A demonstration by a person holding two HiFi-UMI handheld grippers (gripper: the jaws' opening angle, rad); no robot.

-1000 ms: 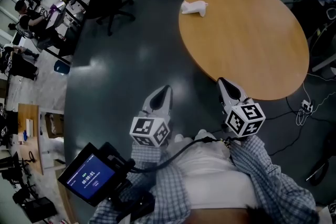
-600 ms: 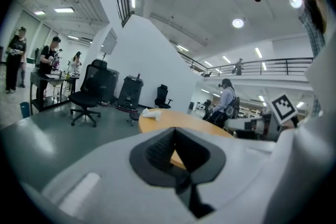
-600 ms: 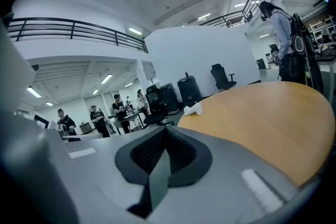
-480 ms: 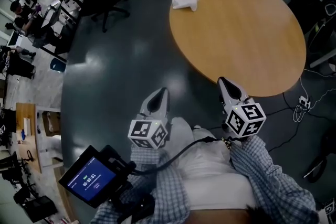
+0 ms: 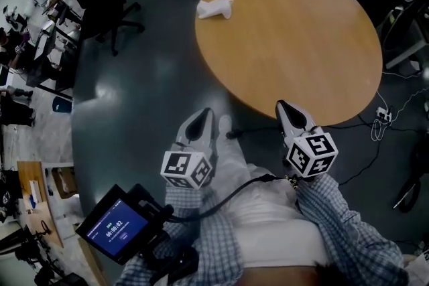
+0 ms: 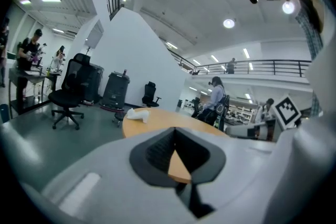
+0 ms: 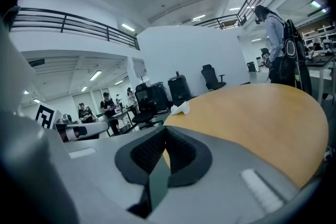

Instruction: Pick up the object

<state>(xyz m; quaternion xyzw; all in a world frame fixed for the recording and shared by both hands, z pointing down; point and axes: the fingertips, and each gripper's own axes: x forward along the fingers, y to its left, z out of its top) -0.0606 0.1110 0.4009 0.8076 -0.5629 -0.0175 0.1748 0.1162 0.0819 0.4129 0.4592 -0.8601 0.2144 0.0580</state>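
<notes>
- While the object point(image 5: 214, 8) lies untouched on the counter point(image 5: 295, 30), pickup is not begun.
- Left gripper point(image 5: 205, 116), right gripper point(image 5: 284, 108): jaws together, empty, well apart from it.

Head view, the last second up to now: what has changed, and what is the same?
The round wooden table and the crumpled white object near its far left edge have slid left in the head view. The person's leg in light trousers has stepped forward between the grippers. Nothing was gripped or released. The left gripper and right gripper stay in place before the person, both shut and empty.
</notes>
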